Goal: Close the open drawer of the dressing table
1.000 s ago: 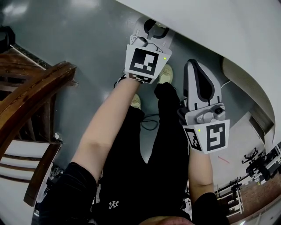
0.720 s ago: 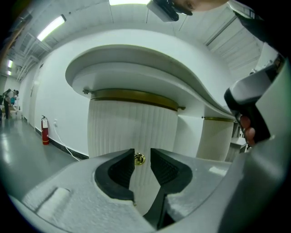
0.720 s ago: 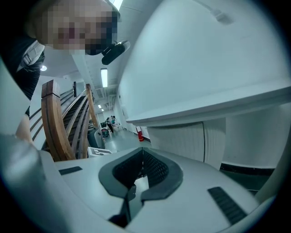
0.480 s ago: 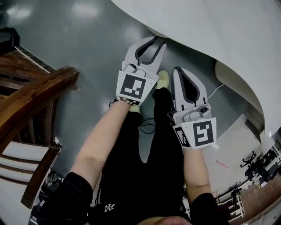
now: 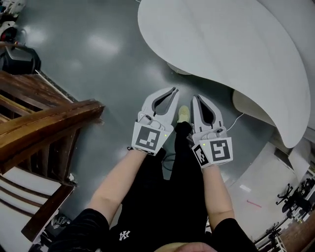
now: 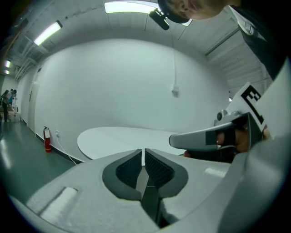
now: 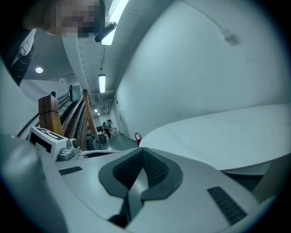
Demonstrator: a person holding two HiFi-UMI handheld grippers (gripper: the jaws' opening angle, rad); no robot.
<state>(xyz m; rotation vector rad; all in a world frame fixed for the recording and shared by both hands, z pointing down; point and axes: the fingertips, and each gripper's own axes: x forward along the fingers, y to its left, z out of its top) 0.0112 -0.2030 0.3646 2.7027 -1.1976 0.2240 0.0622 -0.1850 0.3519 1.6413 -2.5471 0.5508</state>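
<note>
Glossy grey floor [image 5: 98, 59], dark wooden furniture [image 5: 44, 125], ceiling strip lights [image 6: 129, 6]

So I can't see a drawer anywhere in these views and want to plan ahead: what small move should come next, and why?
Probably turn to search the room before reaching. No drawer shows in any view: the left gripper, jaws closing on nothing, and the right gripper, jaws together and empty, hang over grey floor beside a white curved tabletop.

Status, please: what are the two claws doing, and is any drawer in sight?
Left claw closing, nearly shut, empty. Right claw shut, empty. No drawer in view; only a white tabletop ahead. Wooden chair off left.
</note>
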